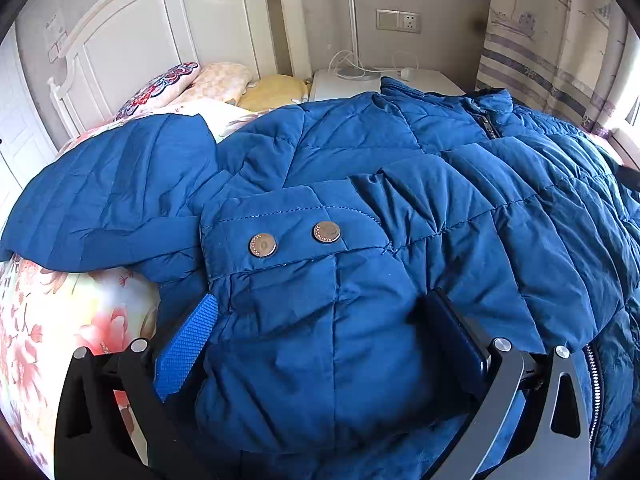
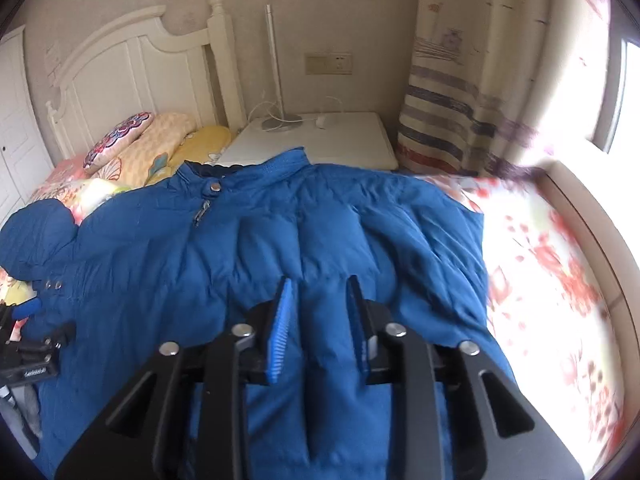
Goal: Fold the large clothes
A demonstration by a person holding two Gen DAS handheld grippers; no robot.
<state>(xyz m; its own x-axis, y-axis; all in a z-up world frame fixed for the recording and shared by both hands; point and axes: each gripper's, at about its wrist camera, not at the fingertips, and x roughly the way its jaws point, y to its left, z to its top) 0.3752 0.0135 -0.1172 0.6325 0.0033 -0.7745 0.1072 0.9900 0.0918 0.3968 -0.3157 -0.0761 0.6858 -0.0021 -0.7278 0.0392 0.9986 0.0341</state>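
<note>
A blue padded jacket (image 1: 360, 152) lies spread front-up on the bed, its collar (image 2: 216, 184) toward the headboard. My left gripper (image 1: 323, 298) stands open and wide, pressed down astride the pocket part just below two metal snaps (image 1: 262, 246). Padded cloth bulges between its fingers. One sleeve (image 1: 112, 200) lies off to the left. My right gripper (image 2: 320, 280) is over the jacket's (image 2: 180, 260) right half, its jaws narrow and shut on a raised ridge of the cloth. One of the left gripper's blue pads (image 2: 29, 307) shows at the right view's far left edge.
A floral bedcover (image 2: 540, 260) lies under the jacket. Pillows (image 2: 152, 144) rest against the white headboard (image 2: 132, 76). A white nightstand (image 2: 320, 136) with a lamp and cables stands behind the collar. A striped curtain (image 2: 460, 100) and a window ledge are at the right.
</note>
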